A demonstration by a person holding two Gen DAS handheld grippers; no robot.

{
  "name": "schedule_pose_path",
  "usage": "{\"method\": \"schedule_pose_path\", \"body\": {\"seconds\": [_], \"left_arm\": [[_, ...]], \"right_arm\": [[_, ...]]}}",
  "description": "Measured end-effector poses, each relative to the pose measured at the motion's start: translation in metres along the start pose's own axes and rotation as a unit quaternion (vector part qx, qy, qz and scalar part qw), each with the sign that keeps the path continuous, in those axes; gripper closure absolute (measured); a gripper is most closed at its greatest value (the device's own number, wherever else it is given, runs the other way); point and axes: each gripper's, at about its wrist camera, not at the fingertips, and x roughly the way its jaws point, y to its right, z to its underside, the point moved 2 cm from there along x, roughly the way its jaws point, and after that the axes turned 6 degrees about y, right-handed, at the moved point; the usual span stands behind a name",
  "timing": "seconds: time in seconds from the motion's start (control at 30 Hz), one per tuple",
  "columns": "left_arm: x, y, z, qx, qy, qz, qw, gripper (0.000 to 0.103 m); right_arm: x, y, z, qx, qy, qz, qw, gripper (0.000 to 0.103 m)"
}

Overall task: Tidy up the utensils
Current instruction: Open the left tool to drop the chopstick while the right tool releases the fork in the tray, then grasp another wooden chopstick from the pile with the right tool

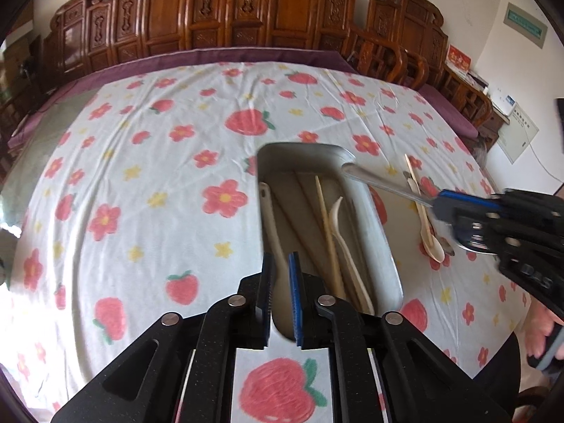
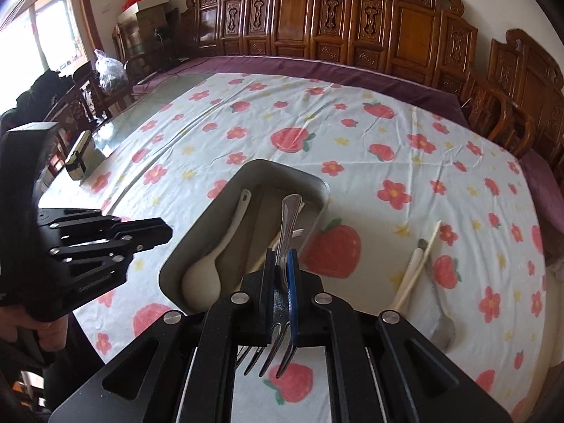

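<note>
The right gripper [image 1: 445, 211] was motion-blurred in the left wrist view, and its body ran off the frame's edge. The fork [image 2: 282, 282] was partly hidden between that gripper's pads. The white spoon [image 1: 282, 268] passed behind the left gripper [image 1: 281, 275].

Table w/ floral cloth [image 1: 148, 162]: metal tray [image 1: 382, 246], loose utensils [image 1: 428, 225].

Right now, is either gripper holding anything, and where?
The right gripper clamps a metal fork by its neck, just above the tines. The left gripper holds nothing.
</note>
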Motion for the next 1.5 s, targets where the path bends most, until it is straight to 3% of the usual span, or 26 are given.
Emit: {"method": "schedule_pose_path", "body": {"seconds": [0.3, 0.87, 1.07, 1.4, 1.5], "left_arm": [[-0.025, -0.024, -0.001, -0.004, 0.021, -0.019, 0.9996, 0.089], [-0.040, -0.037, 0.000, -0.008, 0.034, -0.025, 0.9991, 0.088], [-0.042, -0.037, 0.000, -0.008, 0.035, -0.026, 0.9990, 0.088], [-0.045, -0.024, -0.002, -0.001, 0.037, -0.019, 0.9991, 0.088], [-0.046, -0.012, -0.003, 0.007, 0.041, -0.013, 0.9991, 0.077]], "right_arm": [[0.043, -0.012, -0.012, 0.038, -0.023, -0.018, 0.999, 0.095], [0.095, -0.015, -0.018, 0.072, -0.055, 0.005, 0.996, 0.095], [0.088, -0.018, -0.024, 0.081, -0.043, -0.033, 0.995, 0.094], [0.033, 0.002, -0.015, 0.046, 0.000, -0.021, 0.999, 0.094], [0.004, 0.024, 0.002, 0.050, 0.011, -0.007, 0.999, 0.094]]}}
